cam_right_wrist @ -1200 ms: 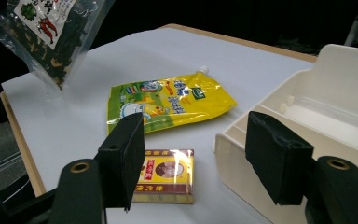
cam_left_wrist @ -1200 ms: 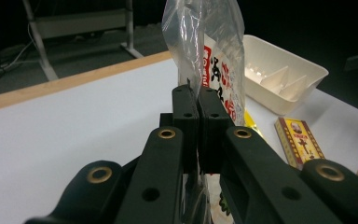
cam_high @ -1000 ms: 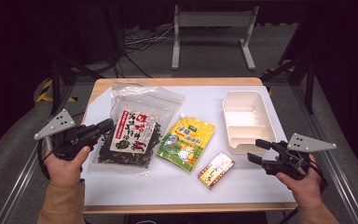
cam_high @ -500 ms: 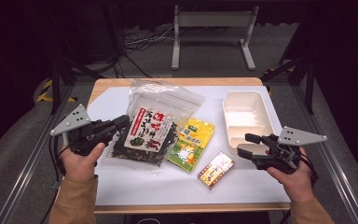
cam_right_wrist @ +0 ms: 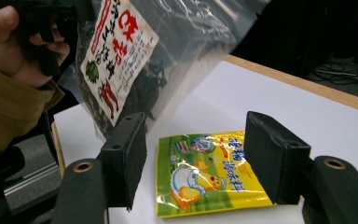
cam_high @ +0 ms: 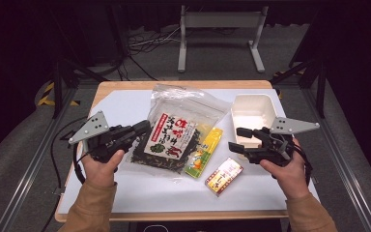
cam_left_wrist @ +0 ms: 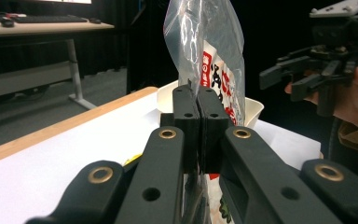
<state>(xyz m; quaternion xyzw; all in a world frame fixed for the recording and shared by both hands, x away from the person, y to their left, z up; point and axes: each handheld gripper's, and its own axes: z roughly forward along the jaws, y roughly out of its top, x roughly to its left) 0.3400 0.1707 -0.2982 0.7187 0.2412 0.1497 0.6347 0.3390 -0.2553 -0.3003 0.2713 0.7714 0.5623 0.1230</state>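
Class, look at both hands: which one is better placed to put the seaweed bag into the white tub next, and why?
Left. Its tongs are already shut on the seaweed bag, lifted beside the white tub. The right tongs are open, holding nothing, above the yellow packet.

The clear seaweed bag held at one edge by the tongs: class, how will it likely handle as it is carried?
The seaweed bag probably flops: the left tongs pinch only thin film. Its dark contents look dry and light, so it should lift easily. The glossy plastic may slip or swing.
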